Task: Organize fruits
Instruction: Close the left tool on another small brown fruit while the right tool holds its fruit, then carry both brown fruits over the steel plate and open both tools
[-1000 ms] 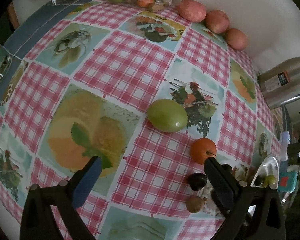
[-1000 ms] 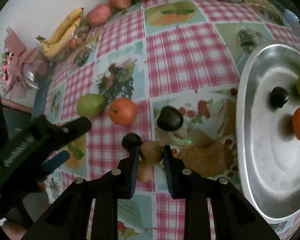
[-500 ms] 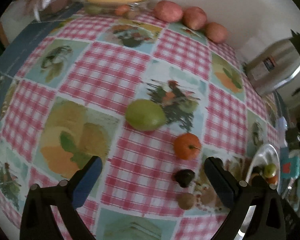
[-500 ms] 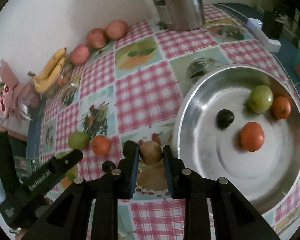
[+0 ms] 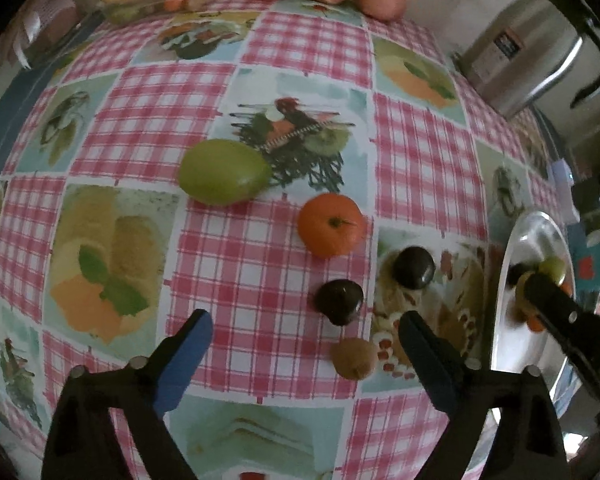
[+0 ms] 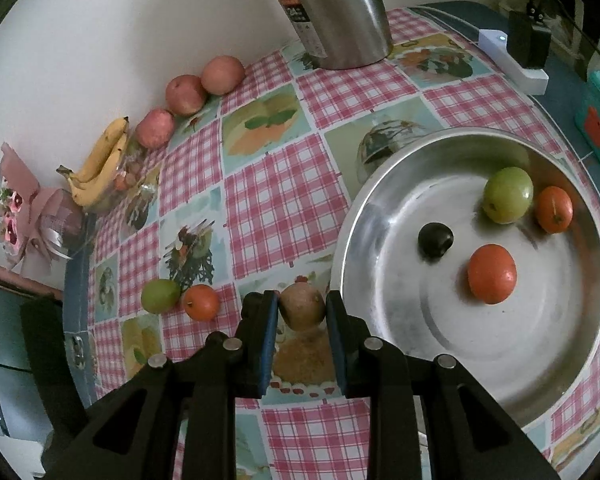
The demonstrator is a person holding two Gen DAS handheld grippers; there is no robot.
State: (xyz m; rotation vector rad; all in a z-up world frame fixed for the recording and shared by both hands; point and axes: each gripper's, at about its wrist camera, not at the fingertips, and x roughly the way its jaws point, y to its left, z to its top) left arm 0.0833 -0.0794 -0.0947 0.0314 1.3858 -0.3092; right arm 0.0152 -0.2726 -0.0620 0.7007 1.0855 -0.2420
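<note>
Brown fruit [image 6: 302,306] beside steel basin [image 6: 352,216]

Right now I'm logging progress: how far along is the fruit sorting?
Done: four fruits lie in the metal bowl. In hand: the right gripper clamps a brown fruit. Left: five fruits on the tablecloth under the closing, empty left gripper.

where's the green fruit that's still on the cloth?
Left wrist view, left of centre: the green fruit lies on the tablecloth, just up-left of the orange, beyond the left gripper.
</note>
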